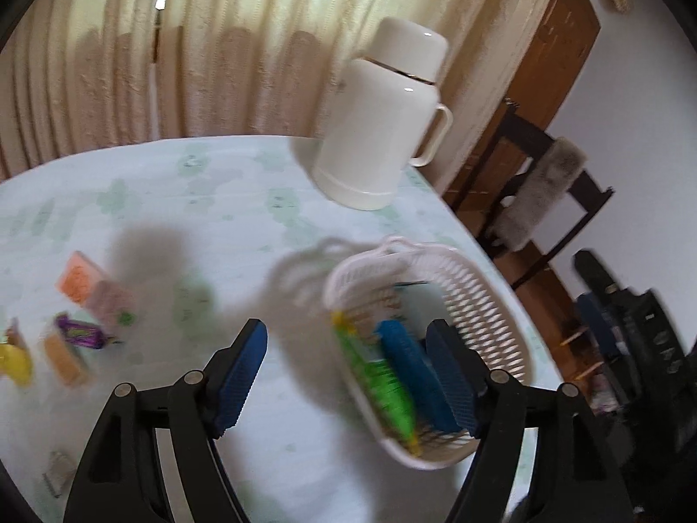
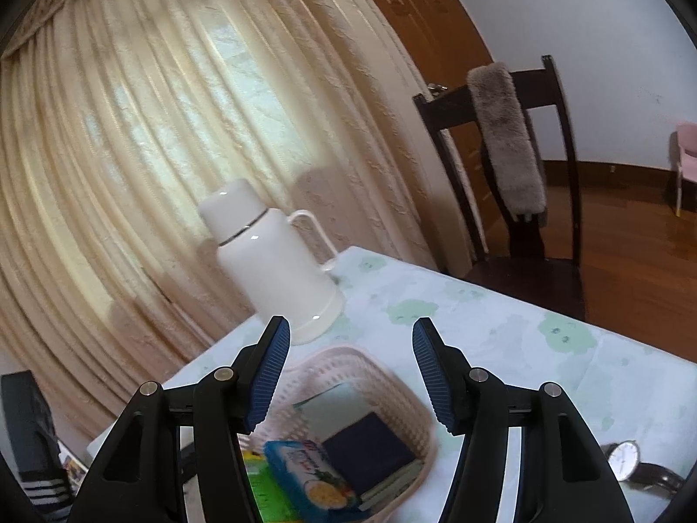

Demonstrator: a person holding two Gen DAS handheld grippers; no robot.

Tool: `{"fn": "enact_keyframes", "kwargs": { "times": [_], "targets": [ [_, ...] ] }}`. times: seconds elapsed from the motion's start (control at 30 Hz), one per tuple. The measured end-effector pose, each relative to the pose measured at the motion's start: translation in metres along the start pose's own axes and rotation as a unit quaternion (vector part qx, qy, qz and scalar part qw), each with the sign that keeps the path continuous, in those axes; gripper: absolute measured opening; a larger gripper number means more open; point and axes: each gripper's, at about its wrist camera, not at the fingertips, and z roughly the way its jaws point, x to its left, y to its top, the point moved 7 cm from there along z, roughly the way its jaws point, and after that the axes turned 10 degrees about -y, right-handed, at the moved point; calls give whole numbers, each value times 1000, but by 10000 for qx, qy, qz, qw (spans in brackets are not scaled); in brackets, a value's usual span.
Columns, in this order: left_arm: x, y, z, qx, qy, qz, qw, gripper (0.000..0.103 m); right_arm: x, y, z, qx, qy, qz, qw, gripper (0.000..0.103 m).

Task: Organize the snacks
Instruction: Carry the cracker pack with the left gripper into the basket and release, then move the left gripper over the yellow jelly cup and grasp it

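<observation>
A white slatted basket [image 1: 479,305] stands at the table's right edge, holding a green packet [image 1: 379,379] and a blue packet [image 1: 409,361]. My left gripper [image 1: 348,370] is open and empty, its right finger over the basket. Loose snacks lie at the left: an orange packet [image 1: 78,279], a pink one [image 1: 114,305], a purple candy [image 1: 82,331], a yellow one [image 1: 15,364]. In the right wrist view my right gripper [image 2: 350,375] is open and empty above the basket [image 2: 409,396], which holds a blue packet [image 2: 313,475] and a dark box [image 2: 370,449].
A white thermos jug [image 1: 383,122] stands at the back of the table, also in the right wrist view [image 2: 279,257]. A dark wooden chair [image 2: 522,183] with a grey furry cover stands beyond the table. A wristwatch [image 2: 627,462] lies at the right on the tablecloth [image 2: 522,340].
</observation>
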Motion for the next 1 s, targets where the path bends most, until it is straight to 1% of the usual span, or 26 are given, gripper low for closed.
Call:
{"fn": "enact_keyframes", "kwargs": {
  "times": [0.03, 0.13, 0.37, 0.43, 0.57, 0.73, 0.9, 1.0],
  "targets": [
    [4, -1, -3, -22, 95, 8, 10000, 72, 5, -1, -2, -27, 112, -32, 9999, 60],
    [17, -4, -11, -69, 231, -78, 9997, 72, 16, -5, -7, -139, 242, -211, 9994, 63],
    [50, -4, -32, -190, 470, -361, 9981, 72, 36, -17, -9, -155, 414, -535, 9976, 64],
    [57, -4, -40, -258, 618, -377, 9970, 72, 43, -22, -12, -183, 464, -650, 9966, 64],
    [76, -6, -55, -343, 1106, -305, 9928, 72, 57, -32, -17, -236, 579, -927, 9937, 64],
    [98, -11, -76, -418, 1292, -404, 9899, 72, 82, -53, -25, -268, 813, -1413, 9863, 64],
    [132, -15, -102, -560, 1592, -649, 9835, 72, 101, -73, -32, -287, 986, -1849, 9774, 64],
    [155, -18, -115, -609, 1780, -822, 9787, 72, 107, -83, -34, -271, 1026, -1994, 9742, 64]
  ]
}}
